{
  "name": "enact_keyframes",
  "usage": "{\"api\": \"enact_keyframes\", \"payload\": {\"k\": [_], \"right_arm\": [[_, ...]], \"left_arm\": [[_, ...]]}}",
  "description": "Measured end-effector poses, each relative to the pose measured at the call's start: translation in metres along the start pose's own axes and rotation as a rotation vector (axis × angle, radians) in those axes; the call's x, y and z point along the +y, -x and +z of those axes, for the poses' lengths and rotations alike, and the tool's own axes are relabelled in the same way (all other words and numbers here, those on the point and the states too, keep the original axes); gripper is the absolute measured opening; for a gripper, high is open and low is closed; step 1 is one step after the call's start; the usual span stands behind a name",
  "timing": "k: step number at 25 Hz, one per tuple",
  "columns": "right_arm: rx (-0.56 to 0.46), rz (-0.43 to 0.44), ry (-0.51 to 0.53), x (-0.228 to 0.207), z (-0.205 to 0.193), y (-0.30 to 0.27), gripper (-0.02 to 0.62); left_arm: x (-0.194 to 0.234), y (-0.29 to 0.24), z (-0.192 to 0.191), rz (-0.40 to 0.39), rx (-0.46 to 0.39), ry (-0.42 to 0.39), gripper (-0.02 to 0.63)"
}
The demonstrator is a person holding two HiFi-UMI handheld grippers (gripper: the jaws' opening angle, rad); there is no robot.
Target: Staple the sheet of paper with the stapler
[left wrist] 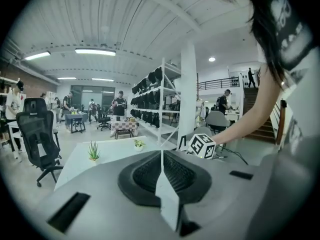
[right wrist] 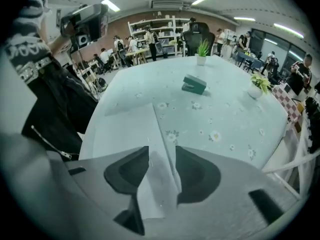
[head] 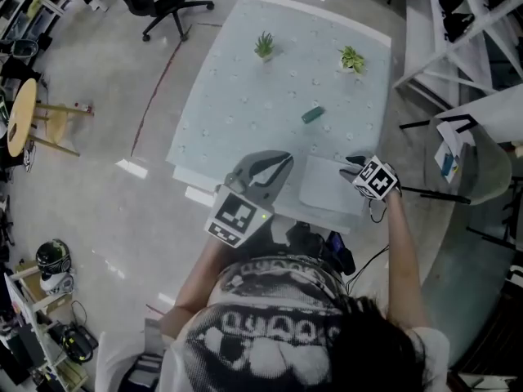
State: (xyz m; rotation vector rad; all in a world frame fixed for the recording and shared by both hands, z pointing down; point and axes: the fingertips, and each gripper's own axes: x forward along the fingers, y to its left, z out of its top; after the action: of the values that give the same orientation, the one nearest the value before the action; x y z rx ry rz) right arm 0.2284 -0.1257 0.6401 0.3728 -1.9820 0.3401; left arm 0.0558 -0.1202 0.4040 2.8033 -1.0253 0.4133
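A white sheet of paper [head: 329, 186] lies flat near the table's front edge, right of centre. My right gripper [head: 353, 167] points steeply down over the sheet's far right corner. In the right gripper view its jaws [right wrist: 162, 156] stand open, and the paper [right wrist: 127, 131] runs on the cloth into the gap, with no pad pressing on it. The green stapler [head: 312, 114] lies farther back on the table, also seen ahead of the right gripper [right wrist: 194, 85]. My left gripper [head: 284, 160] hovers left of the sheet, apart from it, fingertips together [left wrist: 161, 159] and empty.
The table [head: 245, 96] carries a pale flowered cloth and two small potted plants [head: 264, 46] [head: 351, 58] at the back. A black office chair [head: 163, 2] stands beyond the table's far left corner. A grey chair [head: 482, 166] and white shelving are at the right.
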Motion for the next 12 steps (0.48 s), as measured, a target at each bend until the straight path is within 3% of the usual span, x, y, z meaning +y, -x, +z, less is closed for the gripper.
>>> {"api": "enact_keyframes", "payload": {"k": [4, 12], "right_arm": [[0.104, 0.007, 0.040, 0.004, -0.008, -0.005, 0.163], [0.120, -0.031, 0.025, 0.008, -0.005, -0.004, 0.109]], "left_arm": [[0.013, -0.004, -0.004, -0.038, 0.003, 0.006, 0.012], [0.031, -0.012, -0.002, -0.082, 0.000, -0.001, 0.012]]}}
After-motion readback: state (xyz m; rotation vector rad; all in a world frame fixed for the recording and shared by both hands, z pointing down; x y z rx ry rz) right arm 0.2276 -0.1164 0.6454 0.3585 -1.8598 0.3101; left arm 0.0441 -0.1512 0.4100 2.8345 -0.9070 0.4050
